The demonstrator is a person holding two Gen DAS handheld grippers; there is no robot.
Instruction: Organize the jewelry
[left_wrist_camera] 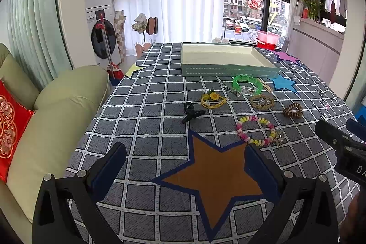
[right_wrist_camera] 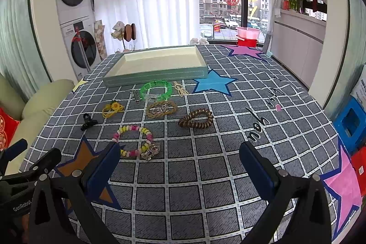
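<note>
Jewelry lies loose on the checked tablecloth before an empty green tray (left_wrist_camera: 228, 71) (right_wrist_camera: 157, 79). There is a green bangle (left_wrist_camera: 247, 83) (right_wrist_camera: 156, 90), a yellow flower cord (left_wrist_camera: 213, 100) (right_wrist_camera: 112, 108), a black claw clip (left_wrist_camera: 191, 111) (right_wrist_camera: 88, 121), a woven tan bracelet (left_wrist_camera: 262, 101) (right_wrist_camera: 162, 109), a brown coil tie (left_wrist_camera: 292, 109) (right_wrist_camera: 196, 118) and a pink-yellow bead bracelet (left_wrist_camera: 255, 130) (right_wrist_camera: 135, 141) with a silver charm. My left gripper (left_wrist_camera: 185, 159) is open over the orange star, holding nothing. My right gripper (right_wrist_camera: 179, 158) is open just near the bead bracelet, also holding nothing.
A green sofa (left_wrist_camera: 57, 111) with a red cushion flanks the table's left edge. Blue and red boxes (right_wrist_camera: 351, 120) stand at the right. Star patches, blue (right_wrist_camera: 212, 82) and pink (right_wrist_camera: 343, 184), lie flat on the cloth. A small chain (left_wrist_camera: 230, 88) and beige clip (right_wrist_camera: 180, 88) rest near the bangle.
</note>
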